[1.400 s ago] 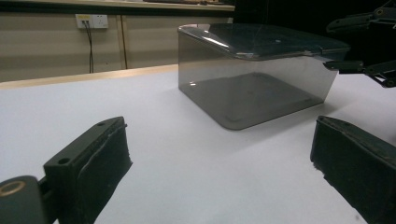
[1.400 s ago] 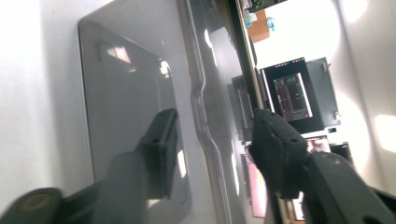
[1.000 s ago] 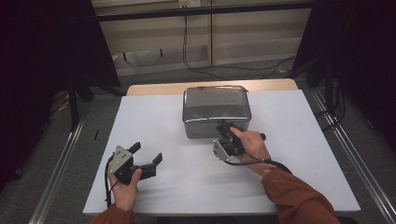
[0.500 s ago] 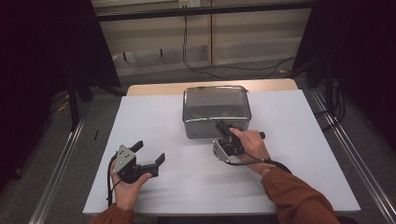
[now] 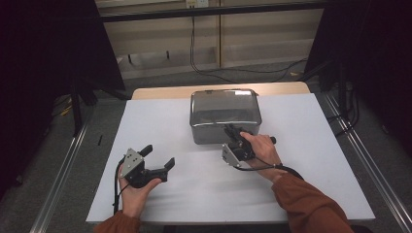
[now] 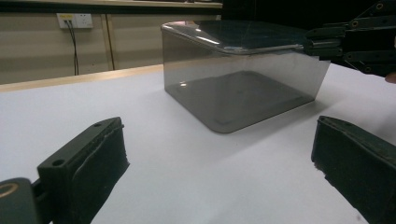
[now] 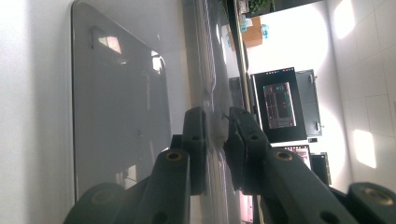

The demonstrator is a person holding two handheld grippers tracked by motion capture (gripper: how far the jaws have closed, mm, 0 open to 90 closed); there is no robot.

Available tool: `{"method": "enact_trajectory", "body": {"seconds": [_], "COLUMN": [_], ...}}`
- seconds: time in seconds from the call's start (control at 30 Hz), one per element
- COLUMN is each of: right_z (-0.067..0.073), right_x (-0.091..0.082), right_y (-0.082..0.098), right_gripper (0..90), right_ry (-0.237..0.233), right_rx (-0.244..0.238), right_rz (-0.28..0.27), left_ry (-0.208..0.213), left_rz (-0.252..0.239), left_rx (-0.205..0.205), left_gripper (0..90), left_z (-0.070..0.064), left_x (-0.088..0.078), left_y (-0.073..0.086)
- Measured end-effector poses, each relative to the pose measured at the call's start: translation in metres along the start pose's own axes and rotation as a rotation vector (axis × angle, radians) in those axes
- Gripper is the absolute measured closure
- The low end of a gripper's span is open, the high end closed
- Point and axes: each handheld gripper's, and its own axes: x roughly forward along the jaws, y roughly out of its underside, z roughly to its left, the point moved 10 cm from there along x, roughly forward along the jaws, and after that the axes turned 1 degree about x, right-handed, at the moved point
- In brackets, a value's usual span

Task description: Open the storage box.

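One white tabletop [image 5: 145, 121] carrying everything, long edges running left to right in the high view

Largest on it: smoky grey see-through box [image 5: 224, 115], upside down, flat bottom up, open rim down on the sheet; sitting a little right of centre and close to the far edge, well apart from the left and right edges; seen again in the left gripper view [image 6: 233, 88] as a rounded-corner tub with dim walls and a glossy top face

Next in size: right hand-held gripper [image 5: 232, 132], gripped by the person's right hand [image 5: 260, 148] in a rust-coloured sleeve, pressed against the box's near wall at its upper edge; jaws clenched, closing down over the last moments, pads pinching the box's thin wall [image 7: 212, 121] between them in the right gripper view, one pad on each side of the wall; same gripper showing at the top right of the left gripper view, tips meeting the box's top corner

Smallest: left hand-held gripper [image 5: 158, 156], lying in the left hand [image 5: 133, 191] near the front-left part of the tabletop, well apart from the box; jaws released and spread wide, nothing between them but bare white sheet, pads [image 6: 107, 154] standing far from each other in the left gripper view, aimed toward the box
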Motion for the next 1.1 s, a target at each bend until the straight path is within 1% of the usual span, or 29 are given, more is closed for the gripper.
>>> {"method": "enact_trajectory", "body": {"seconds": [0.03,0.1,0.13,0.23,0.37,0.4,0.43,0.5,0.53,0.63,0.67,0.7,0.73,0.8,0.9,0.93,1.03,1.07,1.1], "right_z": [0.0,-0.001,-0.001,-0.002,-0.003,-0.003,-0.004,-0.007,-0.007,-0.008,-0.008,-0.008,-0.009,-0.009,-0.013,-0.014,-0.016,-0.017,-0.017], "right_x": [0.0,0.0,0.0,0.0,0.0,0.0,-0.001,-0.001,-0.002,-0.001,-0.001,-0.001,-0.001,-0.001,-0.002,-0.002,-0.002,-0.002,-0.002], "right_y": [0.0,0.0,0.0,0.0,0.0,-0.001,0.0,-0.001,0.0,0.0,-0.001,-0.001,-0.001,-0.001,-0.002,-0.002,-0.003,-0.003,-0.003], "right_gripper": [77.2,77.2,77.2,77.3,77.2,77.1,77.2,77.5,77.5,77.5,77.6,77.6,77.6,77.7,77.9,77.9,78.0,78.0,78.0], "right_ry": [0.0,-0.002,-0.002,-0.002,0.001,-0.001,0.001,0.012,0.011,0.012,0.013,0.013,0.016,0.016,0.021,0.02,0.024,0.026,0.026], "right_rx": [0.0,-0.001,0.006,0.006,0.011,0.016,0.028,0.018,0.027,0.028,0.03,0.03,0.034,0.032,0.041,0.043,0.043,0.051,0.051], "right_rz": [0.0,-0.002,-0.003,-0.003,-0.01,-0.013,-0.007,-0.009,-0.007,-0.015,-0.012,-0.012,-0.014,-0.013,-0.02,-0.024,-0.025,-0.025,-0.025], "left_ry": [0.001,0.005,0.006,0.009,0.003,-0.004,-0.009,-0.007,-0.007,-0.01,-0.006,-0.006,0.0,0.008,0.02,0.015,0.017,0.015,0.02], "left_rz": [0.004,0.005,0.006,0.004,0.004,0.007,0.006,0.015,0.006,0.003,-0.008,-0.008,-0.013,-0.022,-0.033,-0.037,-0.046,-0.045,-0.044], "left_rx": [0.006,0.004,0.007,0.011,0.009,0.015,0.007,0.019,0.012,0.023,0.031,0.031,0.044,0.04,0.056,0.061,0.061,0.057,0.064], "left_gripper": [3.0,3.0,3.0,3.0,3.1,3.1,3.1,3.0,3.0,2.8,2.8,2.7,2.5,3.4,2.8,2.7,2.4,2.3,2.3], "left_z": [0.0,-0.001,-0.001,-0.002,-0.001,0.001,0.001,0.003,0.003,0.004,0.003,0.003,0.001,-0.001,-0.004,-0.003,-0.003,-0.003,-0.003], "left_x": [0.001,0.003,0.004,0.006,0.01,0.013,0.015,0.018,0.019,0.021,0.023,0.023,0.027,0.029,0.034,0.035,0.038,0.039,0.041], "left_y": [0.0,0.0,-0.001,-0.002,-0.003,-0.002,-0.002,-0.001,-0.003,-0.006,-0.009,-0.009,-0.011,-0.012,-0.017,-0.019,-0.022,-0.023,-0.023]}}
